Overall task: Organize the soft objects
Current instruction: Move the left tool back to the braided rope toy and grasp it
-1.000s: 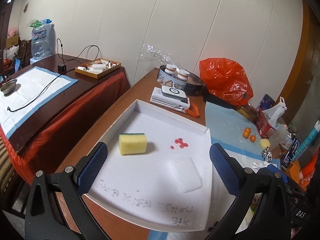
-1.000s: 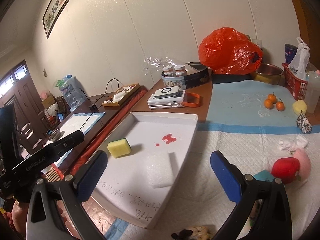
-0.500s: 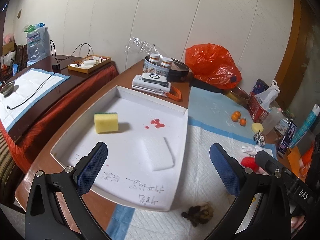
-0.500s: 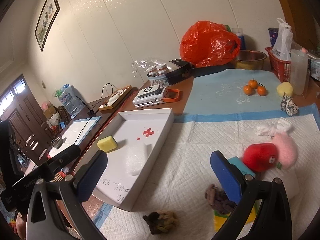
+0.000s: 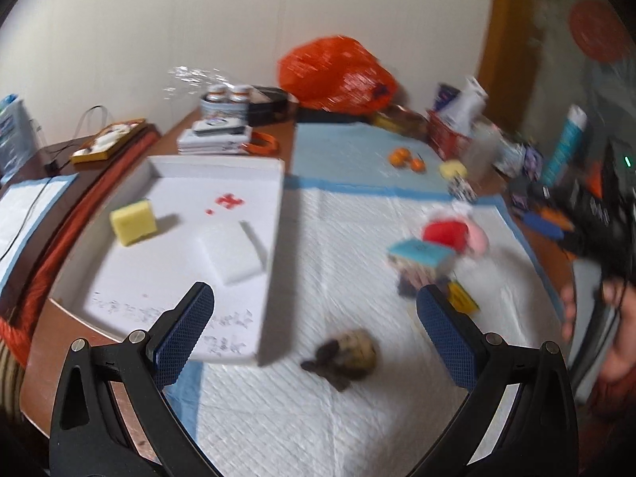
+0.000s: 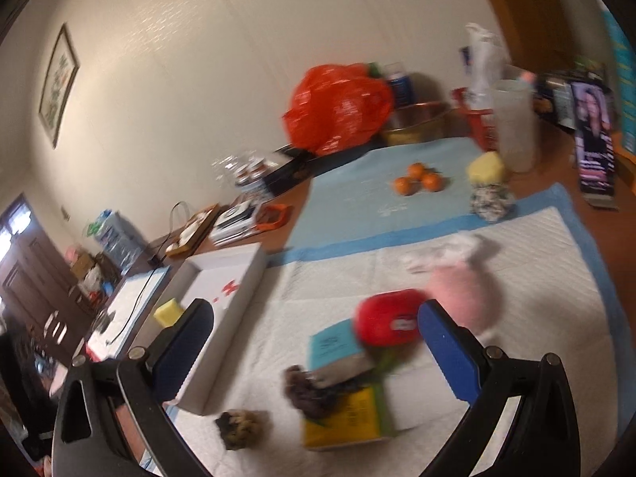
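Both pairs of jaws stand wide apart with nothing between them: the left gripper (image 5: 314, 318) hangs over the near edge of the white quilted pad (image 5: 357, 417), and the right gripper (image 6: 314, 342) hangs over the heap of soft things on that same pad. Both views are smeared with blur, so fine detail is lost.

The soft things lie in two places. In the white tray (image 5: 274, 246) on the left of the worktop sit a yellow sponge (image 5: 133, 222) and, well apart from it, a flat white sponge (image 5: 234, 254) near the tray's right wall; red marks (image 5: 228, 200) show on the tray floor between them and the far wall. On the pad, to the right of the tray, a red plush (image 6: 387, 322) lies touching a pink plush (image 6: 463, 298), with a teal-topped sponge (image 6: 334, 348) just in front of them. A dark knitted bundle (image 6: 308, 393) and a yellow-green sponge (image 6: 346, 421) lie nearer still, touching one another. A small brown and tan tuft (image 6: 240, 429) lies apart, near the tray's near corner. A crumpled white cloth (image 6: 445, 252) lies beyond the pink plush.

Farther back, on a blue mat (image 6: 357, 206), sit three small oranges (image 6: 417, 179), and an orange plastic bag (image 6: 338, 111) stands against the wall.
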A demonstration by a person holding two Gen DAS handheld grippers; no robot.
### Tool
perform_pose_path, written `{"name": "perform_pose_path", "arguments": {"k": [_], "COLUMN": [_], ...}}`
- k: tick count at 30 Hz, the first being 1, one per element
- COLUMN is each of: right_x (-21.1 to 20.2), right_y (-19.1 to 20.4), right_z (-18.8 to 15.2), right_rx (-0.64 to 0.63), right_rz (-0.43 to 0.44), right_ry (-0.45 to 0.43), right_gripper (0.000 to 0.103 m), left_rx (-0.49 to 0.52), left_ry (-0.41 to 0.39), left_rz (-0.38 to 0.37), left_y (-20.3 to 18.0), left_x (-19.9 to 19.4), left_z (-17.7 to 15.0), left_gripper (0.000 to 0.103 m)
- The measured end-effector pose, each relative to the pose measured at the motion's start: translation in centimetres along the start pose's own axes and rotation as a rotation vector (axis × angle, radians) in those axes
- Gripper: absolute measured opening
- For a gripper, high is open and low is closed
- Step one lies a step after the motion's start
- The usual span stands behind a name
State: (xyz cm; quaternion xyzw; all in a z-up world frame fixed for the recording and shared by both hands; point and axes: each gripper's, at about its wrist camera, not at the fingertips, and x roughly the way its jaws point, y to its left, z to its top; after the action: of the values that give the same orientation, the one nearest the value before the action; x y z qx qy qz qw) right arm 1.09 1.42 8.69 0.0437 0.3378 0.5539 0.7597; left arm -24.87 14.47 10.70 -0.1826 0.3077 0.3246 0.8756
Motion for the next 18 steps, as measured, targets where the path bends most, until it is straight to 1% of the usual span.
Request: {"name": "perform_pose_path", "arguments": {"k": [3,5,8,10,12,15,16,18], "right_x": [-0.7,-1.0,-0.9,-0.9,-0.6,-0.2,0.0,0.3], "right_y": [-3.4,-5.6,-8.0,-8.7,-8.7,-8.0,-7.4,-6.7], "right_z": [0.2,0.0,-0.6,-1.1,-1.4,-1.9,-2.2,-2.9], "right_rx": [0.060,0.100,0.131,0.133,0.109,0.048,0.007,-0.065], "right_rz": [-0.047,-0.081,-0.116,-0.121,-0.116,-0.090,-0.077,-0.080], "right_ry": [-0.011,-0.008,0.011,0.017,0.033,0.070,0.084,0.108], "right_gripper": [0.103,0.103,0.103,0.103,0.103,0.103,0.103,0.103], "left_rx": [0.071,0.112,0.145,0.149,0.152,0.172,0.181,0.190], "left_ry": [0.069,0.116,0.160,0.173,0.188,0.215,0.219,0.231], "left_rz": [-0.029,-0.029,-0.040,-0.040,-0.034,-0.004,0.002,0.002], "left_y": [-1.8,-3.0,-4.4,-4.9,-5.2,-5.3,-5.3,-5.2], "left_x": [1.5,2.8,4.5,5.4,6.4,7.8,8.2,8.7], "left_z": [-1.8,-2.8,-3.6,-4.0,-3.8,-3.8,-3.8,-3.9], "left_gripper": [0.103,0.103,0.103,0.103,0.103,0.103,0.103,0.103]}}
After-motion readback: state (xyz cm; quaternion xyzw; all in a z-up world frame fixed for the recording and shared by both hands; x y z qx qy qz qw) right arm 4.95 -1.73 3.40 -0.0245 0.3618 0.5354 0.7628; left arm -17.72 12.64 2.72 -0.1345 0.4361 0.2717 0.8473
